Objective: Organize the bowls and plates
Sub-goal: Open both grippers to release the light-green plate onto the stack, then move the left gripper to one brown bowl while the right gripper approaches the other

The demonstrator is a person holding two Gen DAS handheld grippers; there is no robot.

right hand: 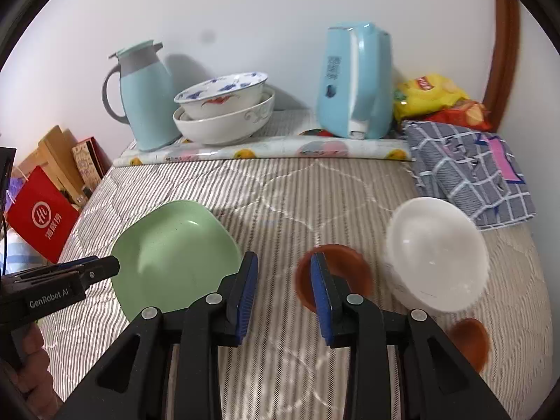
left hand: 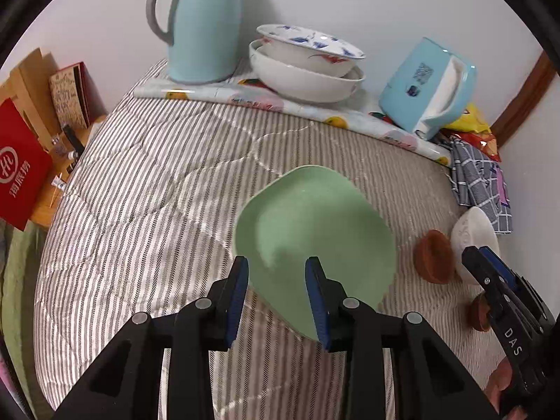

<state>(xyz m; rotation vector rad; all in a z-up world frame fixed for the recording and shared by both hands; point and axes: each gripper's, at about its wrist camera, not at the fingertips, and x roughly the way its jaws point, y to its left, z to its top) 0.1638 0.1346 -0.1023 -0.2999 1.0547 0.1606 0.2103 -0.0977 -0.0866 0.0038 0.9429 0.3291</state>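
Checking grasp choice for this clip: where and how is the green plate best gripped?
Grip the green plate by its thin raised near rim, coming from the near side, one finger above and one below. It lies flat on the soft quilt, and that edge faces the left hand-held gripper.

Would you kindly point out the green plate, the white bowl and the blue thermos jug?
green plate point(right hand: 171, 255): right wrist view, centre of its flat well.
white bowl point(right hand: 437, 248): right wrist view, inside of the bowl.
blue thermos jug point(left hand: 204, 31): left wrist view, middle of its body.
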